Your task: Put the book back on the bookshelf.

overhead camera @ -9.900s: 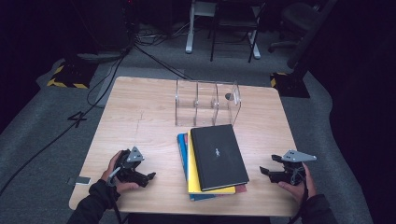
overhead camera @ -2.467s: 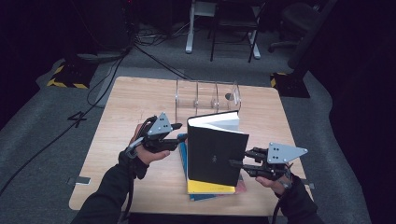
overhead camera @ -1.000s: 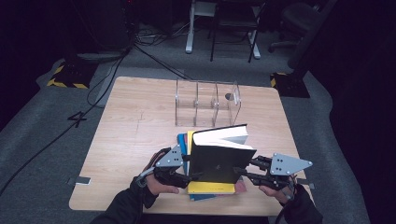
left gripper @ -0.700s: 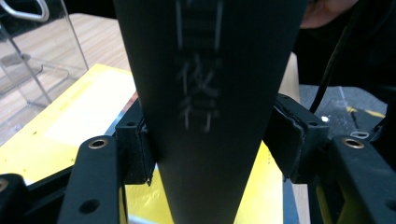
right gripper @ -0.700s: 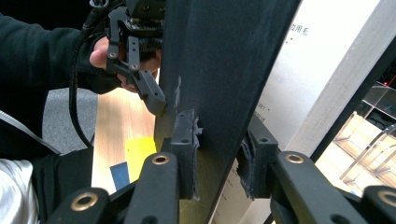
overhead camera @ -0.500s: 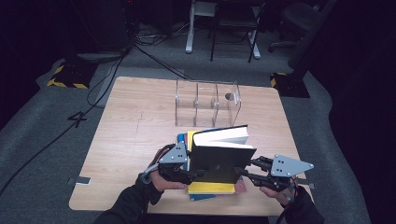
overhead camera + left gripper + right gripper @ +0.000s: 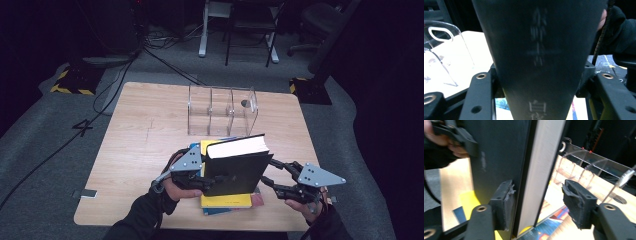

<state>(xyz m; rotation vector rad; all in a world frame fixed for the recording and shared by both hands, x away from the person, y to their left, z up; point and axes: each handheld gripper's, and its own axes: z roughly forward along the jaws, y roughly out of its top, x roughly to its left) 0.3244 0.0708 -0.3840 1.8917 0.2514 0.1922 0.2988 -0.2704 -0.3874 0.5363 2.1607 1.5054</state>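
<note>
you hold the black book [image 7: 235, 165] upright at lower centre, left gripper [image 7: 192, 172] clamped on its spine, right gripper [image 7: 267, 175] wide around its pages; clear rack [image 7: 222, 110] behind awaits it.

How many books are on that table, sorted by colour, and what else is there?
Black book: 1
Yellow book: 1
Blue book: 1
Reddish book: 1
Clear divided rack: 1
Total: 5

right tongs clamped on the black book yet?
No. In the right gripper view the right tongs stand open around the black book: one pad touches its cover, the other stands clear of it.
</note>
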